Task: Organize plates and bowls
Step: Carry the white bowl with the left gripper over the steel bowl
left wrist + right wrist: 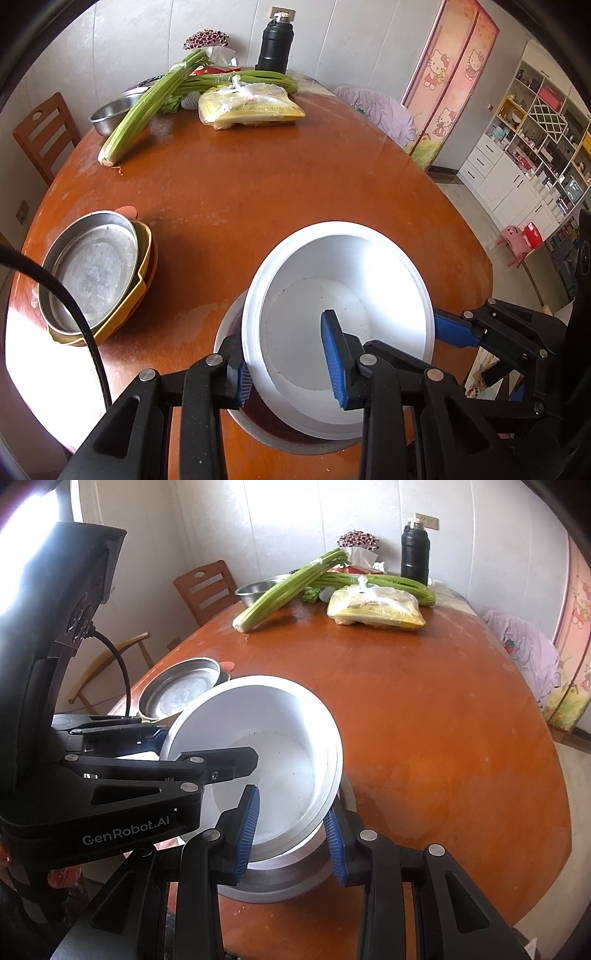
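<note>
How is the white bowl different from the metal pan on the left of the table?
The white bowl is tilted and gripped at its rim by both claws; the metal pan lies flat, untouched. The white bowl sits over a grey dish; the metal pan nests in a yellow dish. Both are round and hold nothing.

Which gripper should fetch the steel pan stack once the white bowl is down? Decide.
Left, probably. The steel pan stack lies on the white bowl's left, nearest the left gripper; the right gripper, clamped on the opposite rim, would have to cross over.

Clear tabletop (258, 192) btwn celery (147, 107), pans (92, 273)
</note>
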`<action>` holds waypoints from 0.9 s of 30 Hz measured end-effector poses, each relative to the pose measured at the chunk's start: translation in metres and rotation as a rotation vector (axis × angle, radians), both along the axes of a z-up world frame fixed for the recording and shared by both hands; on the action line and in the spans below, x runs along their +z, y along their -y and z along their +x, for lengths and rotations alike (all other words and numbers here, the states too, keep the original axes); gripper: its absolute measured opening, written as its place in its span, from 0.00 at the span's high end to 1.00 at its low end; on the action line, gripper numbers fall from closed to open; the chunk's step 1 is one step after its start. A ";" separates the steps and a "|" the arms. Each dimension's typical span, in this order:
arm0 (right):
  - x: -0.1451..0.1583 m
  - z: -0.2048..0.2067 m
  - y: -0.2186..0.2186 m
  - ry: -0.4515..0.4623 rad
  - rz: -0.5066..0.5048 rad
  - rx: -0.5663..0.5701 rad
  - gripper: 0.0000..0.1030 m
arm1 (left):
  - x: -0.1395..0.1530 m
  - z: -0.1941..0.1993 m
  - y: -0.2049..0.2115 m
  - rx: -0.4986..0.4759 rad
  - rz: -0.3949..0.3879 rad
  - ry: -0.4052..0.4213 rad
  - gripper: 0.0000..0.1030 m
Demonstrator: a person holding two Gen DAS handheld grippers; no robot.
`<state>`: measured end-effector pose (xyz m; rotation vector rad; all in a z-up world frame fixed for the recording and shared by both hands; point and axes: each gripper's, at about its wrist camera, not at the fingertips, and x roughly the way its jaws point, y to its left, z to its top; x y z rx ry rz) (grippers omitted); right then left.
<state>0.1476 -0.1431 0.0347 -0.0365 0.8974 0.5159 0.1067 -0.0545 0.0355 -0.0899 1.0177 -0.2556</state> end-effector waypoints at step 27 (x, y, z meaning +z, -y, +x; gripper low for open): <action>-0.011 -0.012 -0.004 -0.025 -0.015 -0.006 0.64 | -0.015 -0.008 0.002 -0.007 0.001 -0.022 0.68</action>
